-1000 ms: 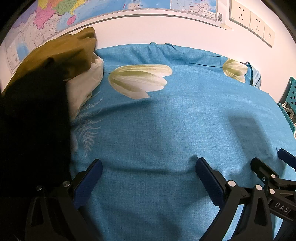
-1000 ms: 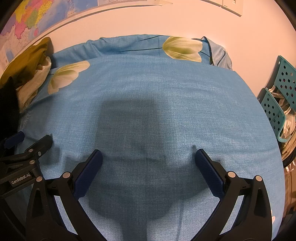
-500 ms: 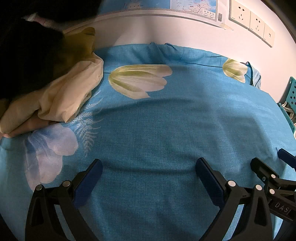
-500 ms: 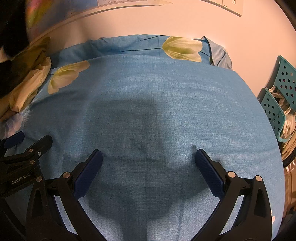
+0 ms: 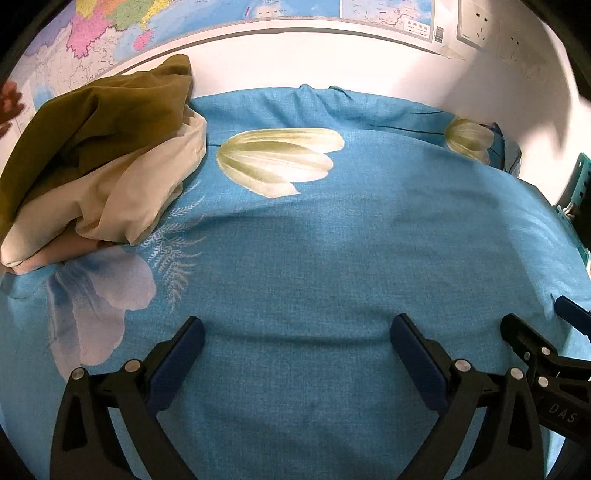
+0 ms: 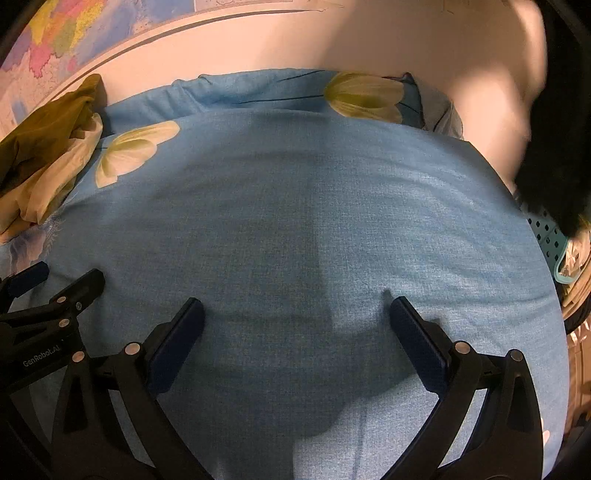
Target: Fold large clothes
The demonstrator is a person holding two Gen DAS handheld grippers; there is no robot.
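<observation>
An olive-brown garment (image 5: 99,114) lies heaped on a cream garment (image 5: 122,199) at the far left of the bed; both also show in the right wrist view (image 6: 44,129). A black garment (image 6: 557,140), blurred, hangs in the air at the far right above the teal basket. My left gripper (image 5: 295,328) is open and empty, low over the blue floral bedsheet (image 5: 332,258). My right gripper (image 6: 295,310) is open and empty over the sheet, just right of the left one. Each gripper shows at the edge of the other's view.
A teal perforated basket (image 6: 550,240) stands off the bed's right edge. A wall map (image 5: 184,18) and sockets (image 5: 476,22) are on the wall behind the bed. A pillow under the sheet (image 6: 295,88) lies along the wall.
The black garment left the pile at the left, passed through the air across the top of the views, and now shows at the far right. Both grippers stayed still and open.
</observation>
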